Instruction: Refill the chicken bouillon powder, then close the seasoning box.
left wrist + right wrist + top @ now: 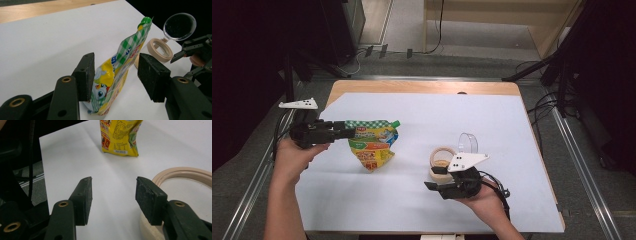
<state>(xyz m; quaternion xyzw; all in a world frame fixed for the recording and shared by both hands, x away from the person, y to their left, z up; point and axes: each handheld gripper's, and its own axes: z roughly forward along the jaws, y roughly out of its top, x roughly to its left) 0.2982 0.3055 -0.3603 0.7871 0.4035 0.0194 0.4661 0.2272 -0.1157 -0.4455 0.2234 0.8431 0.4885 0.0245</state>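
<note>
left gripper [113, 75] half open — pouch [117, 72] between its jaws, touching one pad; right gripper [113, 200] half open — empty.

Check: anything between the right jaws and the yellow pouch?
Nothing: bare white table cover runs from the right gripper to the pouch, in the right gripper view.

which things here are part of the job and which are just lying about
In the job:
- spouted pouch, between the left gripper's open jaws
- beige container with clear flip lid, beside the right gripper

Lying about:
- cables on the floor beyond the table
</note>
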